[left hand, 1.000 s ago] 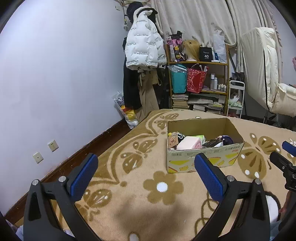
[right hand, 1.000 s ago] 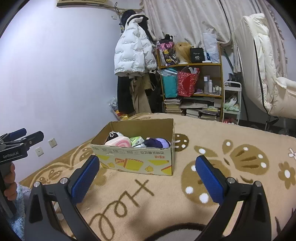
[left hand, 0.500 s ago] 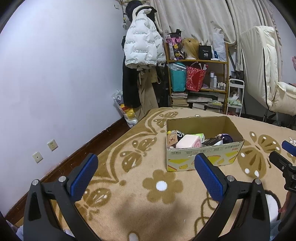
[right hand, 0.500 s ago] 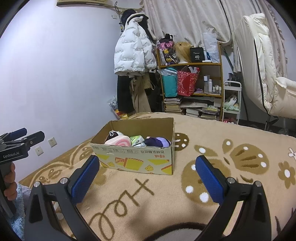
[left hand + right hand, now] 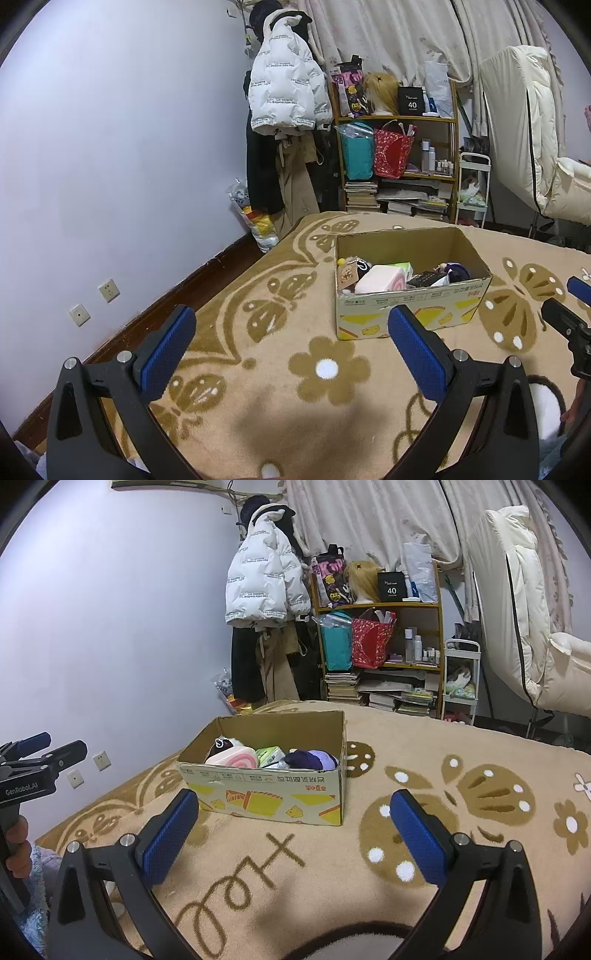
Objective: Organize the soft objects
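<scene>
A cardboard box with yellow print stands on the beige patterned blanket. Inside lie several soft things: a pink and white roll plush, a green pack, a dark purple plush. My left gripper hovers open above the blanket, short of the box's left front corner, with nothing between its blue pads. My right gripper hangs open in front of the box's long side, also holding nothing. Each gripper shows at the edge of the other's view.
A wooden shelf with bags, books and bottles stands at the back beside hanging coats. A white padded chair is at the right. The lilac wall with sockets runs along the left.
Both views shifted only slightly; the box sits a touch lower in the left wrist view. Both grippers stayed open.
</scene>
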